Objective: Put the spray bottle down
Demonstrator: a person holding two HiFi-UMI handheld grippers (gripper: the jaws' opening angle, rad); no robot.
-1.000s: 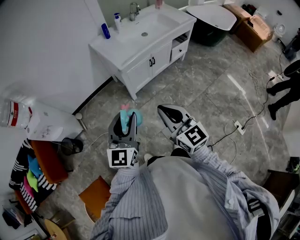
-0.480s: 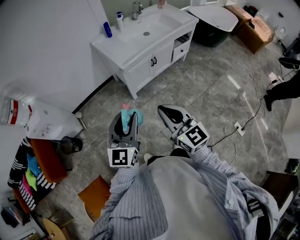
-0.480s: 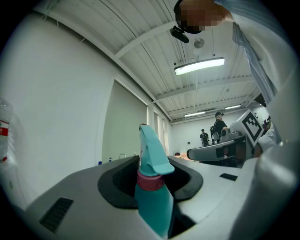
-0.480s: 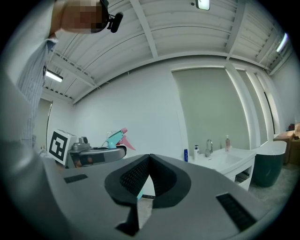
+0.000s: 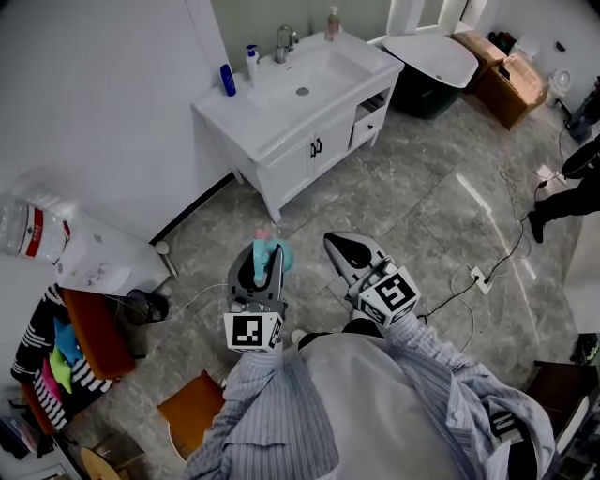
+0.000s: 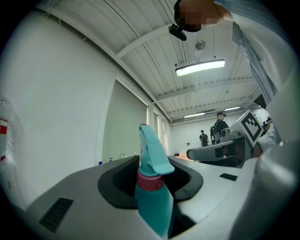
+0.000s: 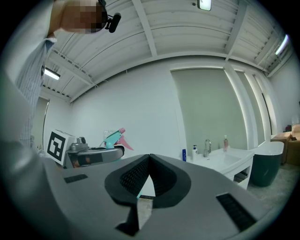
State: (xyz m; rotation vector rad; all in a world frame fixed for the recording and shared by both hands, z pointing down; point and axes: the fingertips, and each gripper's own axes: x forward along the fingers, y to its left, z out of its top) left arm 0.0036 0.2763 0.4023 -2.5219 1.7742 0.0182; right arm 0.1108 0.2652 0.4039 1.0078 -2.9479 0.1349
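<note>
My left gripper (image 5: pixel 262 261) is shut on a teal spray bottle (image 5: pixel 268 247) with a pink collar and pink trigger tip. I hold it level above the grey stone floor, a little short of the white vanity (image 5: pixel 281 127). In the left gripper view the spray bottle (image 6: pixel 152 187) stands upright between the dark pads (image 6: pixel 115 180), its teal head above them. My right gripper (image 5: pixel 339 246) hangs beside it to the right, shut with nothing in it. In the right gripper view its tips (image 7: pixel 149 157) meet, and the spray bottle (image 7: pixel 114 137) shows at the left.
The vanity carries a sink (image 5: pixel 305 70), a blue bottle (image 5: pixel 228 80) and a pink soap bottle (image 5: pixel 333 21). A dark bin with a white lid (image 5: pixel 427 42) and cardboard boxes (image 5: pixel 511 66) stand behind. A power strip (image 5: pixel 476 253) with cables lies at right; an orange stool (image 5: pixel 192 412) is near my left side.
The head view has tilted, so the vanity sits lower and further right in the picture. Both grippers keep their pose and the left keeps its grip. A person's legs at right have moved.
</note>
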